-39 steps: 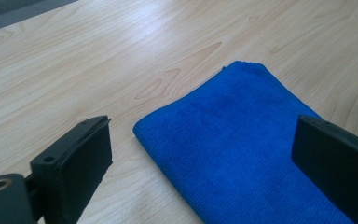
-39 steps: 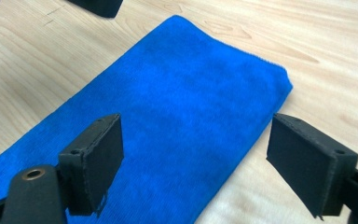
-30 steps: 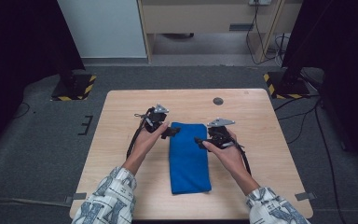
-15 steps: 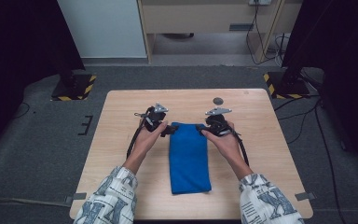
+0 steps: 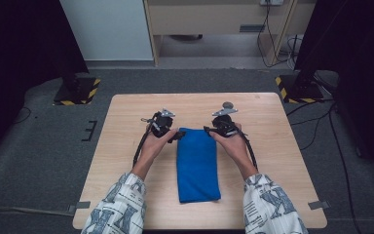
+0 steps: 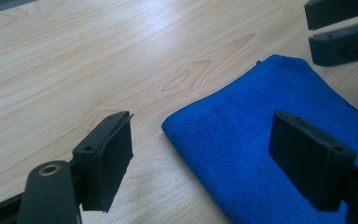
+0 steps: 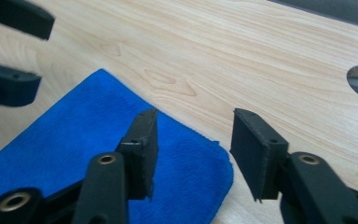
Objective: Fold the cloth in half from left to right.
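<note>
1. Blue towel (image 5: 197, 163) is folded into a long strip, lying flat mid-table (image 5: 282, 146) with its far end between both tools.
2. Looks soft, light and floppy, so it'll sag and unfold if lifted by one point. Best bet: pinch the two far corners.
3. Left gripper (image 6: 214, 154) is spread wide around its corner, jaws just closing in, nothing pinched yet.
4. Right gripper (image 7: 193, 156) has also been closing, straddling its corner, pads not pressing yet.
</note>
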`<state>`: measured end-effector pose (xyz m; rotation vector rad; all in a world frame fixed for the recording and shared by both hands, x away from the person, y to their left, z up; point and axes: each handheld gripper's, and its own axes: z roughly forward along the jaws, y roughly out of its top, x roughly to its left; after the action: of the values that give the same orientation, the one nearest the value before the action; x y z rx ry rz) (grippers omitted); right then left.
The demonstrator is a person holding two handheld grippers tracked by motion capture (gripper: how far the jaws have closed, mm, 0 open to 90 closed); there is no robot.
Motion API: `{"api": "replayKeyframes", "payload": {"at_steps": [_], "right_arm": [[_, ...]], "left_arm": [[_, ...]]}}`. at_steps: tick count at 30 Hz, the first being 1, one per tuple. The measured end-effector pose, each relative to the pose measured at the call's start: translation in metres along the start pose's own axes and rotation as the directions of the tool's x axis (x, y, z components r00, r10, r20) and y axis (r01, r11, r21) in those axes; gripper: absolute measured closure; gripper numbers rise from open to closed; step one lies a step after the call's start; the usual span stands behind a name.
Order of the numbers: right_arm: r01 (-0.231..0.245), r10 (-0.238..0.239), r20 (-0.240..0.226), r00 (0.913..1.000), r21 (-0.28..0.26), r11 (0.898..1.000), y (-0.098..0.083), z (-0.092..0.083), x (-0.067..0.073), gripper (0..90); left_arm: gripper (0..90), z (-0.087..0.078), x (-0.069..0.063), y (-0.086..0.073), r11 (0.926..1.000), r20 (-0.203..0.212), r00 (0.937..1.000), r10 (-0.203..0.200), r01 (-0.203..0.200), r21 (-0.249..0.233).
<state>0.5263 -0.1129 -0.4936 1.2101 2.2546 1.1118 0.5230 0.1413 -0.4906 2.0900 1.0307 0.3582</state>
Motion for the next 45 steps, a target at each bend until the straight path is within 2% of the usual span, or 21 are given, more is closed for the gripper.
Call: {"api": "replayKeyframes", "payload": {"at_steps": [6,9,14,17,25,28,32,35,36,37,39,43,45], "right_arm": [[-0.007,0.007,-0.006,1.0000,0.025,1.000,-0.004,0.007,-0.005,55.7],[-0.014,0.014,-0.005,0.9999,0.037,0.999,-0.005,0.008,-0.006,53.7],[-0.021,0.021,0.004,0.9998,0.067,0.998,-0.010,0.015,-0.008,48.3],[-0.031,0.031,0.000,0.9995,0.075,0.997,-0.012,0.020,-0.010,45.1],[-0.045,0.047,-0.018,0.9987,0.105,0.993,-0.014,0.036,-0.010,42.0],[-0.038,0.041,-0.020,0.9990,0.109,0.993,-0.015,0.038,-0.008,41.5],[-0.007,0.008,-0.002,1.0000,0.114,0.993,-0.015,0.038,-0.005,41.7],[0.002,-0.001,-0.005,1.0000,0.109,0.994,-0.015,0.039,-0.002,46.2],[0.006,-0.005,-0.010,0.9999,0.106,0.994,-0.015,0.039,-0.001,49.7],[0.016,-0.014,-0.022,0.9997,0.102,0.995,-0.015,0.039,0.001,56.8],[0.049,-0.046,-0.034,0.9984,0.106,0.993,-0.015,0.039,0.006,66.3],[0.040,-0.032,-0.068,0.9972,0.113,0.993,-0.014,0.038,0.008,81.4],[0.051,-0.044,-0.070,0.9966,0.102,0.994,-0.015,0.038,0.008,84.7]], "left_arm": [[24.8,0.007,0.001,-0.001,0.9999,-0.002,1.0000,0.009,-0.009,0.012],[27.3,0.014,0.002,-0.003,0.9993,-0.007,0.9998,0.020,-0.020,0.033],[30.6,0.025,0.000,-0.005,0.9992,-0.010,0.9999,0.012,-0.012,0.039],[31.6,0.030,-0.002,-0.006,0.9977,-0.028,0.9990,0.034,-0.032,0.060],[35.0,0.035,0.005,-0.011,0.9973,-0.034,0.9994,0.012,-0.009,0.073],[35.7,0.037,0.006,-0.012,0.9973,-0.028,0.9996,-0.005,0.007,0.072],[36.3,0.040,0.002,-0.013,0.9964,-0.033,0.9993,0.018,-0.015,0.084],[41.4,0.040,0.000,-0.012,0.9959,-0.022,0.9994,0.028,-0.026,0.087],[44.3,0.040,-0.001,-0.013,0.9961,-0.017,0.9994,0.031,-0.029,0.084],[46.5,0.039,-0.002,-0.013,0.9958,-0.011,0.9992,0.039,-0.038,0.084],[54.1,0.039,-0.004,-0.014,0.9964,0.000,0.9990,0.045,-0.044,0.072],[68.2,0.038,-0.007,-0.015,0.9968,0.019,0.9987,0.047,-0.048,0.064],[75.7,0.039,-0.009,-0.015,0.9973,0.027,0.9988,0.042,-0.043,0.060]]}}
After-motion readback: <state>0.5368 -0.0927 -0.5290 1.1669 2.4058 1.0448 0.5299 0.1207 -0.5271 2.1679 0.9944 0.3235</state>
